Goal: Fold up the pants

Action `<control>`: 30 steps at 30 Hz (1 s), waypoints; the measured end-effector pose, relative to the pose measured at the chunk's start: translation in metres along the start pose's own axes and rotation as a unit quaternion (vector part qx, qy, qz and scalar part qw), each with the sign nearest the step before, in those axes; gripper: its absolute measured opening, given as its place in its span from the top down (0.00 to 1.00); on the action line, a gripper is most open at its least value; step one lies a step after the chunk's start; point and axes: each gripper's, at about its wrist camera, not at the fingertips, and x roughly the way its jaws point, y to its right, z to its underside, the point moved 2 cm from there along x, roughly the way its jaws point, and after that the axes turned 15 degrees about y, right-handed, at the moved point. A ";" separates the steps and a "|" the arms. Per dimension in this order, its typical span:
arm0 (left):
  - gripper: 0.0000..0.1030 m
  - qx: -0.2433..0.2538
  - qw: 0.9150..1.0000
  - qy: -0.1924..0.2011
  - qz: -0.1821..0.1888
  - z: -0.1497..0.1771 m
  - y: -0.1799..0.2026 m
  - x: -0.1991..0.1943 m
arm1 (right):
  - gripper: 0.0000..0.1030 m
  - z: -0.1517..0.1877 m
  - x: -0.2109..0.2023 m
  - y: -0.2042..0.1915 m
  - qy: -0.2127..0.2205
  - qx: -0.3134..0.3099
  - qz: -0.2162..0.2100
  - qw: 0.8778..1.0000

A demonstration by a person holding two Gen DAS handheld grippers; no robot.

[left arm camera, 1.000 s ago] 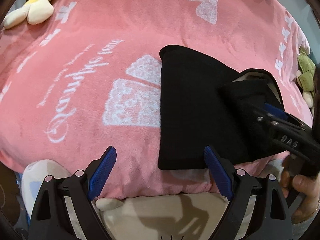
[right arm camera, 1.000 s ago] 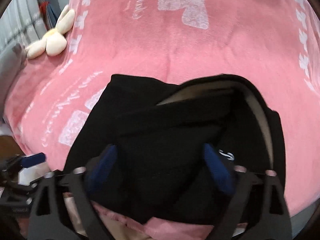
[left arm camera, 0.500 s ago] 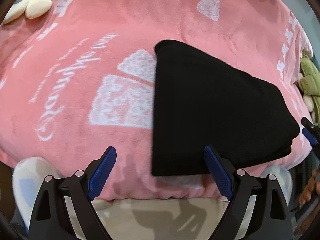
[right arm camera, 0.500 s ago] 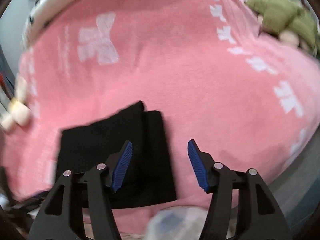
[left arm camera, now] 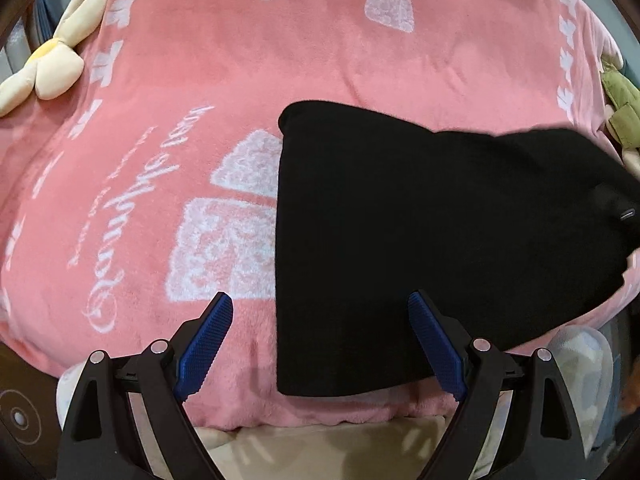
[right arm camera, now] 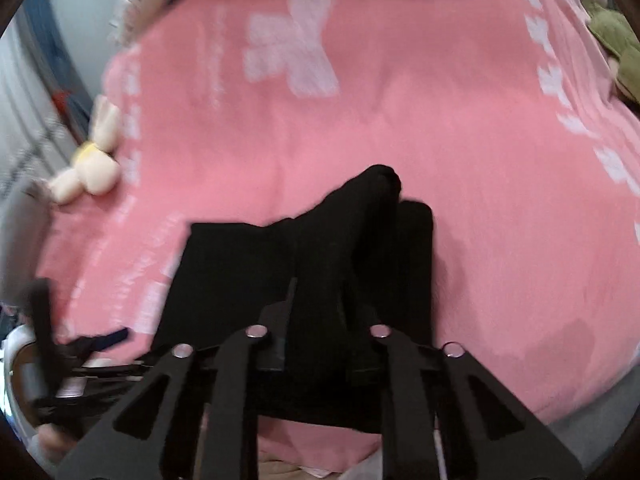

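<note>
Pants (left arm camera: pixel 420 240): black, matte, soft knit cloth, folded to a flat block with a straight left edge and rounded corners; it lies on the near part of the bed, close to the edge. In the right wrist view its right part (right arm camera: pixel 360 240) is raised in a soft peak, the rest lies flat.
Left gripper (left arm camera: pixel 318 344): wide open and holding nothing; its blue ribbed pads (left arm camera: pixel 206 340) stand far apart above the near edge of the pants. The frame is black, hard plastic with silver screws.
Right gripper (right arm camera: pixel 320 340): the fingers are close together with a fold of the black cloth pinched between them; the pads are hidden by the fabric.
Blanket (left arm camera: pixel 280 60): pink, fluffy fleece with white bows and curly script, it covers the bed under the pants.
Flower toy (left arm camera: pixel 52 60): cream plush petals with a yellow centre, at the far left on the blanket.
Green plush (left arm camera: pixel 620 112): olive, soft, at the right edge, only partly seen.
</note>
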 end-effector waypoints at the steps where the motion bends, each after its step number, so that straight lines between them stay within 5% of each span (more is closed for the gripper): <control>1: 0.16 -0.006 1.000 -0.002 0.002 0.001 -0.001 0.002 | 0.83 0.005 0.004 0.004 -0.010 -0.006 0.009 1.000; 4: 0.16 -0.013 1.000 -0.011 0.005 0.002 -0.001 0.006 | 0.71 0.037 0.035 0.028 -0.084 -0.020 0.057 0.995; 6: 0.16 -0.010 1.000 -0.016 0.004 0.004 -0.001 0.007 | 0.69 0.035 0.024 0.031 -0.066 0.017 0.039 0.997; 11: 0.16 -0.016 1.000 -0.020 0.005 0.005 -0.002 0.009 | 0.45 0.014 -0.003 0.023 -0.017 -0.010 0.059 0.998; 17: 0.17 -0.121 0.986 -0.048 0.103 0.004 -0.017 0.042 | 0.36 0.008 0.007 0.039 -0.023 0.054 0.028 0.998; 21: 0.46 -0.131 0.981 -0.041 0.139 0.003 -0.023 0.050 | 0.19 0.007 0.032 0.022 -0.033 0.014 0.016 0.999; 23: 0.60 -0.136 0.978 -0.039 0.154 0.002 -0.025 0.047 | 0.40 0.013 0.050 0.015 -0.054 -0.012 0.025 0.998; 25: 0.73 -0.145 0.975 -0.029 0.167 -0.002 -0.033 0.040 | 0.83 0.023 0.066 0.007 -0.079 -0.018 0.026 0.996; 30: 0.74 -0.158 0.965 -0.044 0.205 -0.011 -0.064 0.032 | 0.85 -0.004 0.049 -0.052 -0.060 0.031 -0.106 0.992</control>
